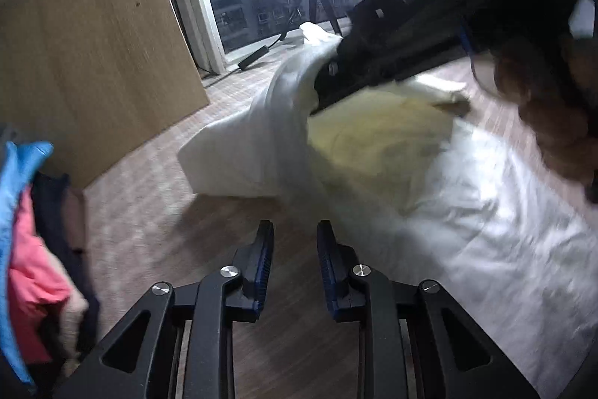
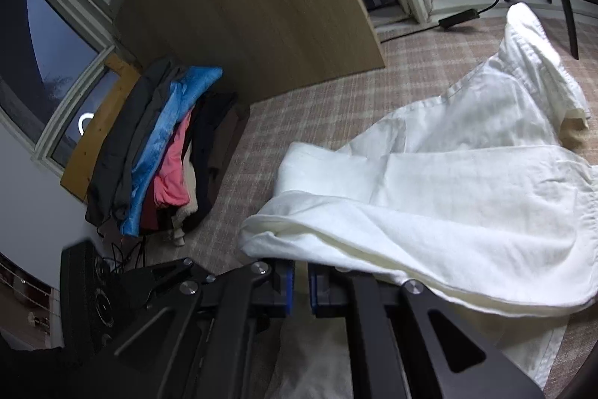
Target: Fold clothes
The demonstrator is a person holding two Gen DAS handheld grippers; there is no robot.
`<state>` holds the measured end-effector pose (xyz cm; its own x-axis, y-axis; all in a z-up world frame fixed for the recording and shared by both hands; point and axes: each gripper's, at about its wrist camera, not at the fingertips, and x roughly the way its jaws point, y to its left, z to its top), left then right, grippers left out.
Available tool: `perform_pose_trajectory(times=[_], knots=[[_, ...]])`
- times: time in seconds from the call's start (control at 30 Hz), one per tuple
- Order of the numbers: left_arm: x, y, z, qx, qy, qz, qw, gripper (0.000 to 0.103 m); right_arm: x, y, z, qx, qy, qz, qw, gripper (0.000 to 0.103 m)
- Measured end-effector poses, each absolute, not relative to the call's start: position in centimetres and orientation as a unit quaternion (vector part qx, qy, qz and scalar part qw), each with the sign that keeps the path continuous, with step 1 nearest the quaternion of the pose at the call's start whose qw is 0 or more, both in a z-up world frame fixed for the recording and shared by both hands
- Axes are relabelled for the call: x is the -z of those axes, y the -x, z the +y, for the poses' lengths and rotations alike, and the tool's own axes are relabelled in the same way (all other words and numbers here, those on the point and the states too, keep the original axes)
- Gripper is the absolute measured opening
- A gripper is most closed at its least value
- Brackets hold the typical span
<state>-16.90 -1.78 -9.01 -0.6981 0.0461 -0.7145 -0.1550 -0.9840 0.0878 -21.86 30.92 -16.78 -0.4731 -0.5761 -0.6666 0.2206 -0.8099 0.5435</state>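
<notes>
Right wrist view: right gripper [image 2: 301, 281] pinches the white shirt [image 2: 467, 182]; clothes pile [image 2: 160, 152] at nine o'clock. Left gripper [image 1: 293, 249] gapes narrowly, empty.

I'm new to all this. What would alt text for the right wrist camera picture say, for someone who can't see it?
A black two-finger right gripper pinches the edge of a rumpled white shirt spread on a checked carpet. To the left, a pile of folded clothes in grey, blue and pink leans near a wooden panel and dark windows.
</notes>
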Motion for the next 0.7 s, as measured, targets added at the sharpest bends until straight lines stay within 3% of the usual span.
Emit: perform_pose_trajectory(times=[0.1, 0.17, 0.2, 0.23, 0.5, 0.6, 0.7], knots=[[8.9, 17.7, -1.9, -0.92, 0.383, 0.046, 0.067, 0.028, 17.2, 21.9, 30.7, 0.83, -0.459, -0.201, 0.245, 0.007], [8.9, 18.1, -1.9, -0.92, 0.384, 0.037, 0.07, 0.018, 17.2, 22.1, 30.9, 0.83, -0.458, -0.202, 0.245, 0.007], [8.9, 18.1, -2.2, -0.919, 0.386, 0.033, 0.068, 0.002, 17.1, 22.2, 31.0, 0.831, -0.457, -0.2, 0.245, 0.007], [8.9, 17.9, -2.5, -0.918, 0.389, 0.029, 0.067, 0.002, 17.0, 22.4, 31.1, 0.83, -0.459, -0.201, 0.247, 0.007], [8.3, 16.4, -2.9, -0.918, 0.391, 0.065, 0.026, 0.006, 17.5, 23.3, 31.0, 0.824, -0.47, -0.19, 0.252, 0.007], [7.4, 15.8, -1.9, -0.922, 0.382, 0.047, 0.043, 0.017, 17.5, 23.4, 31.0, 0.824, -0.471, -0.19, 0.251, 0.007], [7.3, 16.3, -0.6, -0.92, 0.384, 0.029, 0.07, 0.021, 17.4, 23.5, 30.9, 0.824, -0.472, -0.186, 0.251, 0.007]])
